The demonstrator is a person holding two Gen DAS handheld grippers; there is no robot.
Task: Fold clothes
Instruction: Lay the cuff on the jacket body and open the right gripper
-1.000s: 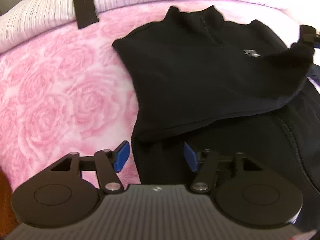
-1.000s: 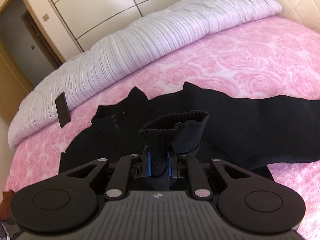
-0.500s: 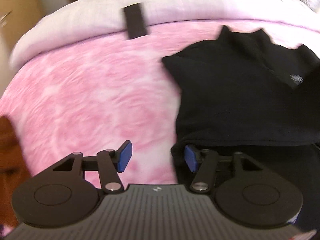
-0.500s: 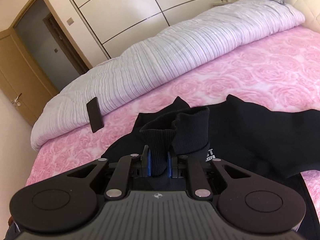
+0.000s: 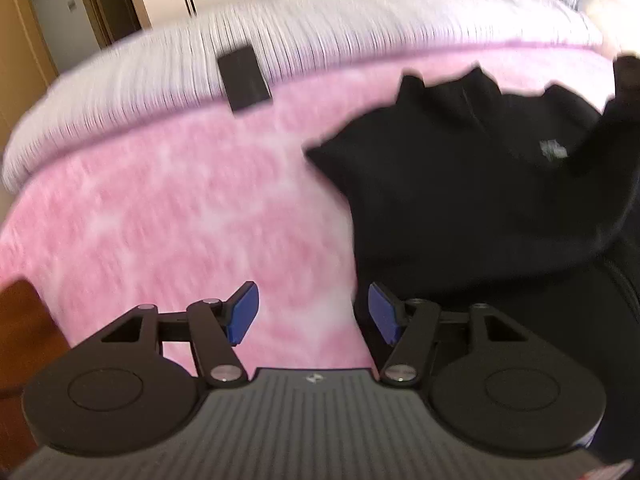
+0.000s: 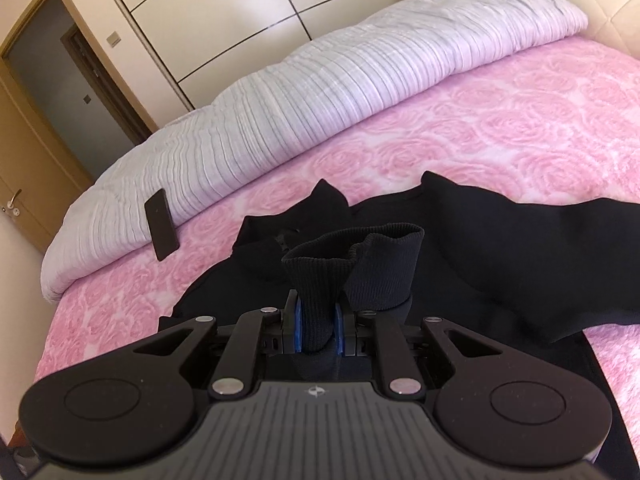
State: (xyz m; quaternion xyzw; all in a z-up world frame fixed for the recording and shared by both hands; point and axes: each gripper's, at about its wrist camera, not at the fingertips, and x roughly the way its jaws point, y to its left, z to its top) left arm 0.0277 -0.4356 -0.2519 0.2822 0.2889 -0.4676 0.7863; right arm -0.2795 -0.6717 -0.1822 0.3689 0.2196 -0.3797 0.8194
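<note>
Left claw (image 5: 313, 312) swung leftward, apparently empty.

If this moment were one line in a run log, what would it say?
step: sleeve fold | right gripper: shut on ribbed cuff of black zip-neck top | left gripper: open, empty, over pink rose-pattern blanket

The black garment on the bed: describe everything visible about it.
The black long-sleeved knit garment lies spread on the pink rose-patterned bedspread, its stand-up collar pointing toward the white ribbed quilt. A short zip runs down from the collar, with a small pale logo on the chest. The right tool is shut on its ribbed cuff, holding that sleeve lifted over the body.
</note>
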